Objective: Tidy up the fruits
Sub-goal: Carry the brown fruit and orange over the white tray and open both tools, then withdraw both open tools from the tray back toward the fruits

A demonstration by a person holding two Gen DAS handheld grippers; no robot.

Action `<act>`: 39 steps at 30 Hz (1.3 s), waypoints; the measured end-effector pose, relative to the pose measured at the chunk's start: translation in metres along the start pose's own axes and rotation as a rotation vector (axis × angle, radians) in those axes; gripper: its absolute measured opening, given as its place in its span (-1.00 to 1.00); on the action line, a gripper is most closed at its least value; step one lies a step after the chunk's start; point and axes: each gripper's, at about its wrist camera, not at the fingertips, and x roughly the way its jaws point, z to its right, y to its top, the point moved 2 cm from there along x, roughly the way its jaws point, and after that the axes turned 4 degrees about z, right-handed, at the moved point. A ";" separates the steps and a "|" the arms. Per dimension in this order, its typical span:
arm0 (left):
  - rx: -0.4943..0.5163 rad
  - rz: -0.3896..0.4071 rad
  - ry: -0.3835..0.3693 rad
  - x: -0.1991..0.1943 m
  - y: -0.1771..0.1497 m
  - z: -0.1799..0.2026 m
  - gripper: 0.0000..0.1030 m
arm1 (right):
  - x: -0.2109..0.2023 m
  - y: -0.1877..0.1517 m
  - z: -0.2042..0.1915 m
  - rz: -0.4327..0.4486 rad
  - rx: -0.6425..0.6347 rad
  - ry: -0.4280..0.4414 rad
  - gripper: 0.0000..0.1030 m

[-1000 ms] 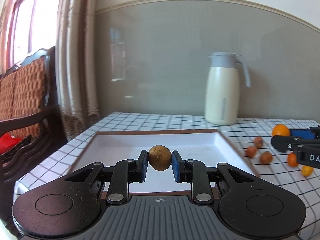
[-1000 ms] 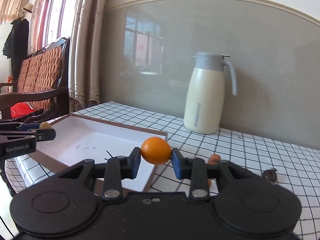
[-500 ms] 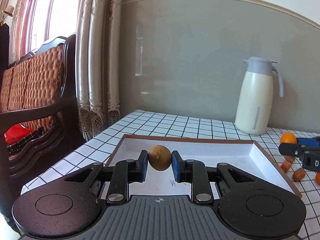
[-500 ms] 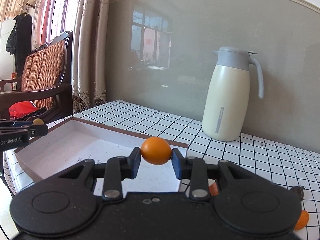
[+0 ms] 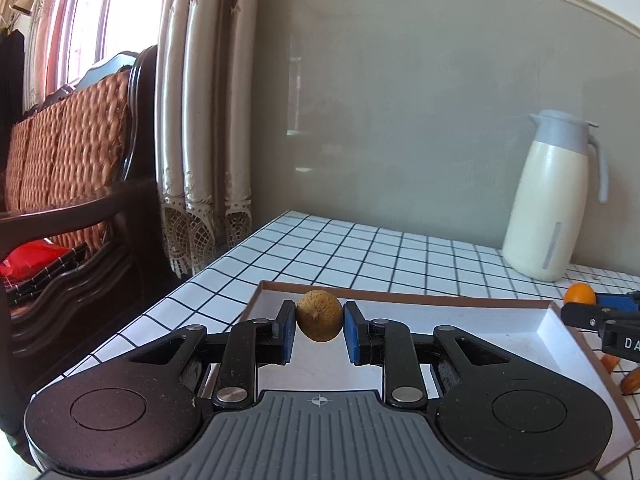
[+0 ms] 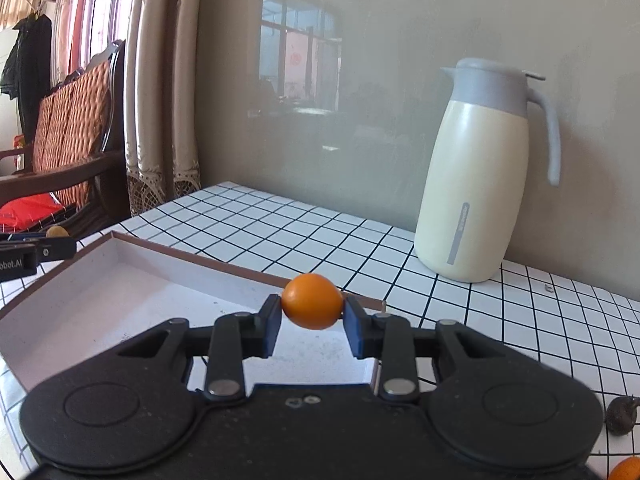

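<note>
Two round fruits ride pinched over the tray (image 6: 120, 280), brown fruit (image 5: 319, 316) in the left gripper (image 5: 318, 330), orange (image 6: 312, 301) in the right gripper (image 6: 312, 330); released too high, either could roll and bounce out.

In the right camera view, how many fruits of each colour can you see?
Orange: 2, held orange fruit and bottom-edge orange fruit
Brown: 2, far-left brown fruit and right-edge dark fruit
Total: 4

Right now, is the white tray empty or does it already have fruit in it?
Empty as far as visible: the tray's white floor shows no fruit. The orange fruit and brown fruit are held in grippers, not resting inside.
</note>
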 end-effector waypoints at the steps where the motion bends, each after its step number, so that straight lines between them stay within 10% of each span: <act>1: -0.006 -0.008 0.007 0.004 0.000 -0.002 -0.50 | 0.004 0.001 0.002 -0.007 0.003 0.000 -0.52; 13: 0.000 -0.076 0.033 0.031 -0.005 -0.012 -0.50 | 0.034 0.003 0.004 -0.085 0.020 0.023 -0.51; 15: 0.006 -0.080 0.041 0.032 -0.006 -0.011 -0.49 | 0.035 0.004 0.002 -0.078 -0.008 0.005 0.00; 17: 0.009 -0.056 0.067 0.028 -0.006 -0.010 0.35 | 0.026 0.006 0.005 0.015 -0.012 -0.063 0.90; 18: 0.010 -0.018 0.077 0.023 -0.005 -0.009 1.00 | 0.023 0.007 0.006 0.040 -0.015 -0.075 0.86; 39: 0.023 0.011 0.082 0.014 -0.004 -0.005 1.00 | 0.018 0.005 0.020 0.037 0.051 -0.074 0.88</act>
